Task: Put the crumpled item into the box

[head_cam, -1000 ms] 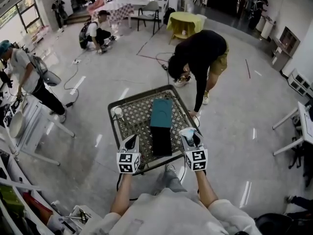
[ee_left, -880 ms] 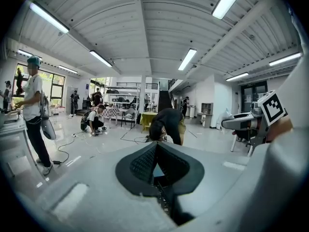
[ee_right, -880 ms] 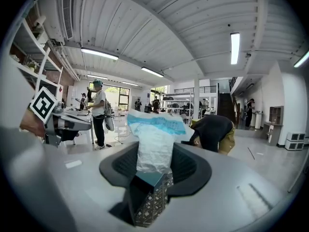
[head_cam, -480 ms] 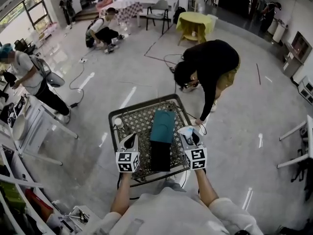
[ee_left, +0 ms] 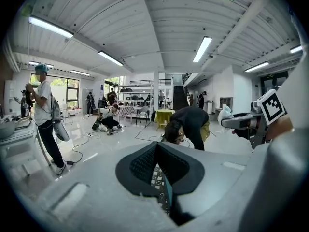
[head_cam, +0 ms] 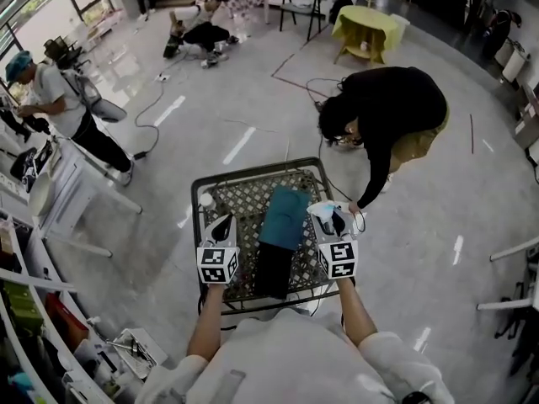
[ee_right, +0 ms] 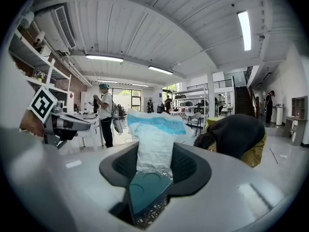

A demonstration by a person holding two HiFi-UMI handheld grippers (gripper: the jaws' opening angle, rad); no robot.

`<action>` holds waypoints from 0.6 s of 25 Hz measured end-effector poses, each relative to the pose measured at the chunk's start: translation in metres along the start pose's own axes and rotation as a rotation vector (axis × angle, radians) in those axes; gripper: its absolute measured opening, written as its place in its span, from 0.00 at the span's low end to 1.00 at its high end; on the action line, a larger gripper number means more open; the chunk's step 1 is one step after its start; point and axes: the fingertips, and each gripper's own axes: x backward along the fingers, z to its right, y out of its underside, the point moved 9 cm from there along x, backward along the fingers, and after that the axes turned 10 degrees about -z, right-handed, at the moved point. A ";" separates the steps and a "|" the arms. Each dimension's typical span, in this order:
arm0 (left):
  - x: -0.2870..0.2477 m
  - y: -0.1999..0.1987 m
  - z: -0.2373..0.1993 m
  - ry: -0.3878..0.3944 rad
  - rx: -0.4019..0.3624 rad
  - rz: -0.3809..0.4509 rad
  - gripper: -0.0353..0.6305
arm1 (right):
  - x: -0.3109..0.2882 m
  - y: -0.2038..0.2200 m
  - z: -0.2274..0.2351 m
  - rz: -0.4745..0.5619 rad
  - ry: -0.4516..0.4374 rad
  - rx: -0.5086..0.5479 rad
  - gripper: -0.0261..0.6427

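Glossy grey floor (head_cam: 455, 192), yellow-draped table (head_cam: 364, 22), ribbed white ceiling (ee_left: 159, 18) with strip lights (ee_left: 202, 49).

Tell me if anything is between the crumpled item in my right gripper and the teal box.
Nothing visible does. The right gripper holds the crumpled item in its fingers, and the teal box lies just to its left, with only open air between them.

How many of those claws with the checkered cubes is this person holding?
2. The left claw hangs over the mesh table's left side, shut and empty. The right claw, over its right side, grips a crumpled white-and-blue item. None seem hidden.
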 end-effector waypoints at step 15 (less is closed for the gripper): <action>-0.029 0.022 -0.021 0.054 0.017 -0.063 0.06 | -0.036 0.019 -0.020 -0.086 -0.017 -0.004 0.28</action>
